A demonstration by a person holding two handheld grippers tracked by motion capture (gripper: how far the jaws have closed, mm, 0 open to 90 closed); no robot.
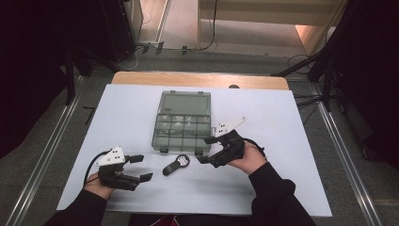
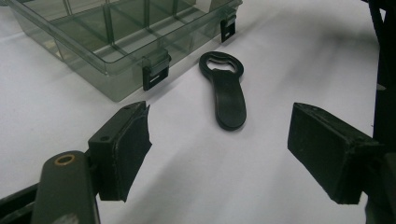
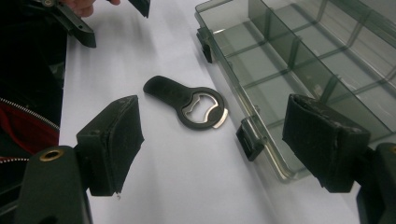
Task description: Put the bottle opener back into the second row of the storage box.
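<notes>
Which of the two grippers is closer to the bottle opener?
The right gripper: its lower jaw almost reaches the bottle opener, while the left gripper sits farther off.

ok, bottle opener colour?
Black bottle opener, silver metal insert in its ring; clearest in the right gripper view.

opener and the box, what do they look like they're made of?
Opener: matte black body, probably plastic or rubber-coated; a bright silvery insert in the ring reads as metal. Box: smoky see-through hard plastic, glossy, since the dividers show through the walls; its latches are opaque black, likely plastic too.
</notes>
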